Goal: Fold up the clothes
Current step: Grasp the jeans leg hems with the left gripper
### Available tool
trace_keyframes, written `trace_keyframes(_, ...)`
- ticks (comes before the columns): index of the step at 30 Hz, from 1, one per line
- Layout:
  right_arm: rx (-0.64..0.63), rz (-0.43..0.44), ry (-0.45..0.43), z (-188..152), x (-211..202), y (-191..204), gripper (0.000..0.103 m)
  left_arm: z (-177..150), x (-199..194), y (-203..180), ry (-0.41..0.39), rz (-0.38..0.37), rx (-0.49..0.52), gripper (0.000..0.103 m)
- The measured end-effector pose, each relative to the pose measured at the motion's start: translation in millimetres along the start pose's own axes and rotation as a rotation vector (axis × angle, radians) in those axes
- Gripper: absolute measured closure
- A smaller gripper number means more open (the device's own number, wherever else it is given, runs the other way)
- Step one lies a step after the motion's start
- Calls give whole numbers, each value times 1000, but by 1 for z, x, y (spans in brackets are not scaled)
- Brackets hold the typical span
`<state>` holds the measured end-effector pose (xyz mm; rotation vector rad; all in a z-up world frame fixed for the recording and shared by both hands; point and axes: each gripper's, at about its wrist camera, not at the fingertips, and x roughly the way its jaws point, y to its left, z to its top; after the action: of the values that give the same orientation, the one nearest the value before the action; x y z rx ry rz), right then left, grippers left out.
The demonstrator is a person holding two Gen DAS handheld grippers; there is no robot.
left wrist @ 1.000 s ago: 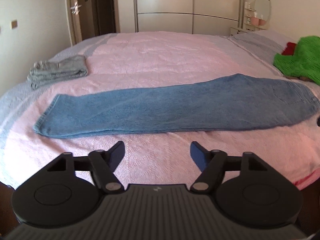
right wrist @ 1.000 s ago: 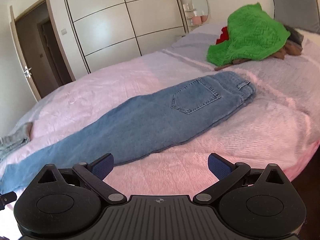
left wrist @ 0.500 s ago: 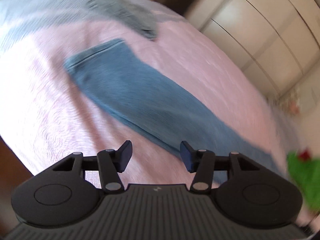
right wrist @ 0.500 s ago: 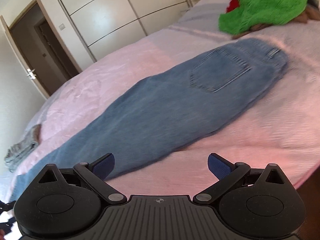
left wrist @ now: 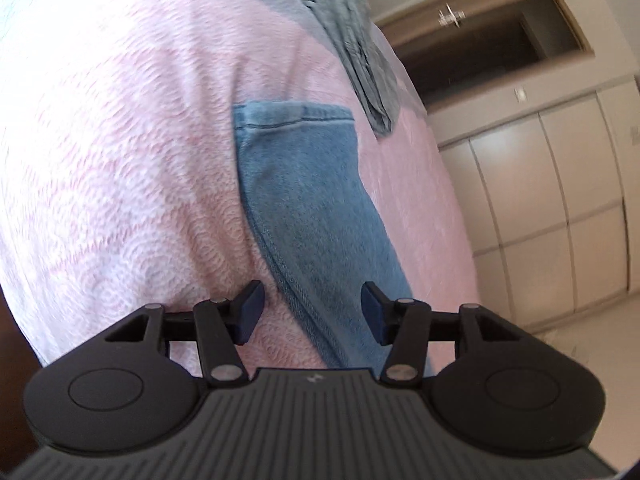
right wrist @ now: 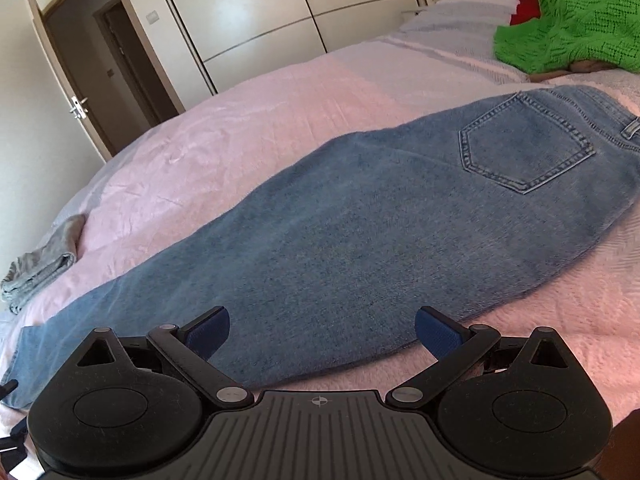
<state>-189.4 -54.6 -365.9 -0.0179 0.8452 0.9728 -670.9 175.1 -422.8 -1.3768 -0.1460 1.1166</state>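
Blue jeans lie flat on the pink bedspread, folded lengthwise with a back pocket facing up at the right. Their hem end shows in the left wrist view. My left gripper is open just above the near edge of the leg, one finger over the bedspread and one over the denim. My right gripper hangs open over the thigh part of the jeans, holding nothing.
A folded grey garment lies past the hem end, also seen as a grey bundle at the bed's left. A green knitted cloth covers things at the head of the bed. Wardrobe doors and a doorway stand behind.
The left gripper has swung left and rolled, coming down close over the lower leg near the hem. The right gripper has moved nearer to the jeans. Both stayed open.
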Motion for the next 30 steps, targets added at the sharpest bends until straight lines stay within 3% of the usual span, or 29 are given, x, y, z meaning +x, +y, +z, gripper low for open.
trace_keyframes(7,-25,1,8,0,3,-2,1,-9,-6,8,-63,-72,-103,51)
trace_keyframes(16,-2,-24,6,-1,-12,-28,1,-18,-11,-2,-94,-114,-59,55)
trace_keyframes(21,13,-35,13,-4,-15,-35,1,-20,-2,5,-78,-90,-55,57)
trace_keyframes(23,15,-37,15,-6,-16,-37,1,-22,5,11,-67,-56,-54,70)
trace_keyframes(24,12,-36,15,-6,-17,-37,1,-22,7,14,-68,-51,-62,72)
trace_keyframes(27,2,-40,11,-7,-18,-37,1,-21,8,13,-82,-54,-72,72)
trace_keyframes(30,4,-47,8,-7,-18,-39,1,-20,9,1,-95,-34,-20,71)
